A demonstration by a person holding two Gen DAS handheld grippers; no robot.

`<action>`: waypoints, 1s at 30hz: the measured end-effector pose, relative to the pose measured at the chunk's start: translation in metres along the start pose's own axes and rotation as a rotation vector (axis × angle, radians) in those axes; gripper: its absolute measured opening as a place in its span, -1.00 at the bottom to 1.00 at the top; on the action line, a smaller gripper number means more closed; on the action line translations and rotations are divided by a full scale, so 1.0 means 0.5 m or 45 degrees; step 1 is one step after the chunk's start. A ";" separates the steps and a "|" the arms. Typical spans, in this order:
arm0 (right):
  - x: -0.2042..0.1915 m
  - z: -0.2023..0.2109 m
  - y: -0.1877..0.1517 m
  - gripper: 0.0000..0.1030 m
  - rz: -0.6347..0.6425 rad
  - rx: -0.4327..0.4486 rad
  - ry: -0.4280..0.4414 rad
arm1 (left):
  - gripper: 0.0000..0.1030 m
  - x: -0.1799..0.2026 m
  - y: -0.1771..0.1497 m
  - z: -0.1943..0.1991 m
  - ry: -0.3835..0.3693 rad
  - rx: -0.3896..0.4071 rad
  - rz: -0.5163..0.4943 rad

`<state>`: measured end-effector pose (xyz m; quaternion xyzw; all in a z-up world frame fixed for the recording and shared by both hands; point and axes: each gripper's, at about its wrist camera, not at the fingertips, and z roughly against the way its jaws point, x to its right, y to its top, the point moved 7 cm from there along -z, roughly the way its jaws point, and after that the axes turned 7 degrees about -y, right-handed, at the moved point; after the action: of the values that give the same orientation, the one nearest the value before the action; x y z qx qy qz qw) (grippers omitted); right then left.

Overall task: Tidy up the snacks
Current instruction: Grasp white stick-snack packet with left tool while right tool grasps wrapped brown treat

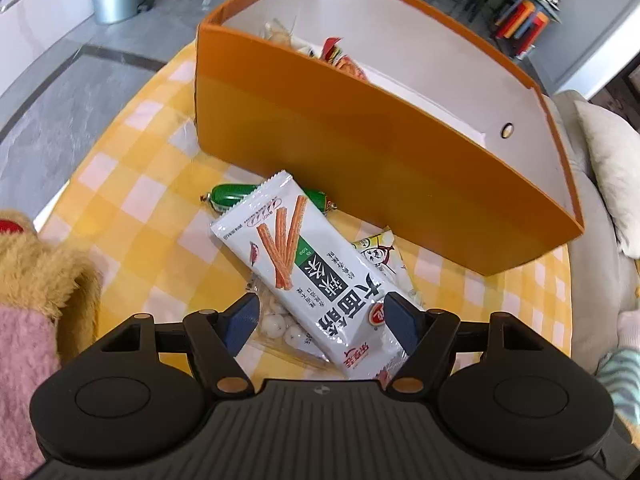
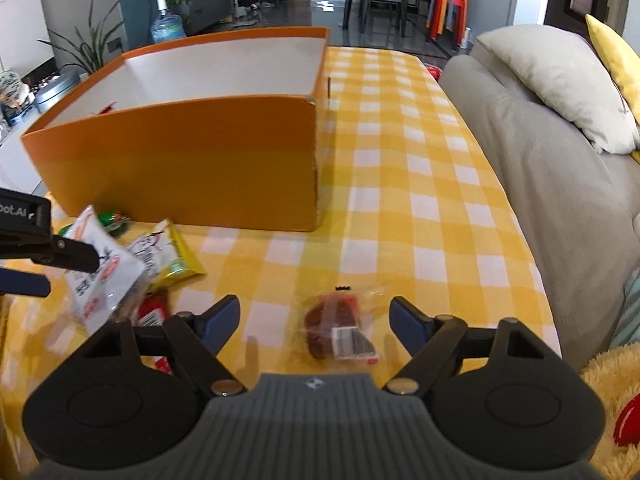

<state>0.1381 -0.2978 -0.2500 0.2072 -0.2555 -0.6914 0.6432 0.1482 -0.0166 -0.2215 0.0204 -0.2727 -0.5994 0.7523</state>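
An orange box [image 1: 360, 152] with a white inside stands on the yellow checked tablecloth and holds several snack packets [image 1: 336, 56]. My left gripper [image 1: 324, 320] is open, its fingers on either side of a white spicy-strip packet [image 1: 304, 256] that lies on a clear bag of white candies [image 1: 276, 326]. A green sausage [image 1: 228, 196] and a yellow-white packet [image 1: 380, 252] lie beside it. My right gripper [image 2: 314, 318] is open around a clear packet with a dark red snack [image 2: 340, 330] on the cloth. The box [image 2: 192, 160] stands beyond it.
A grey sofa [image 2: 532, 184] with pillows [image 2: 560, 80] runs along the right table edge. A plush toy [image 1: 44, 280] sits at the left. The left gripper's fingers [image 2: 76, 256] show at the left of the right wrist view, by the white packet [image 2: 100, 276] and a red packet [image 2: 154, 312].
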 end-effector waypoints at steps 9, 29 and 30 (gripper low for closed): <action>-0.006 -0.030 -0.005 -0.20 0.058 -0.034 -0.019 | 0.64 -0.027 0.018 -0.024 0.038 -0.047 0.201; -0.024 -0.030 -0.006 -0.21 0.097 -0.029 0.044 | 0.73 -0.062 0.063 -0.063 0.112 -0.079 0.388; -0.024 -0.030 -0.006 -0.21 0.097 -0.029 0.044 | 0.66 -0.061 0.063 -0.063 0.105 -0.083 0.379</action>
<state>0.1460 -0.2870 -0.2639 0.2019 -0.2441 -0.6655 0.6758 0.1858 0.0105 -0.2489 -0.0202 -0.2219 -0.4884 0.8437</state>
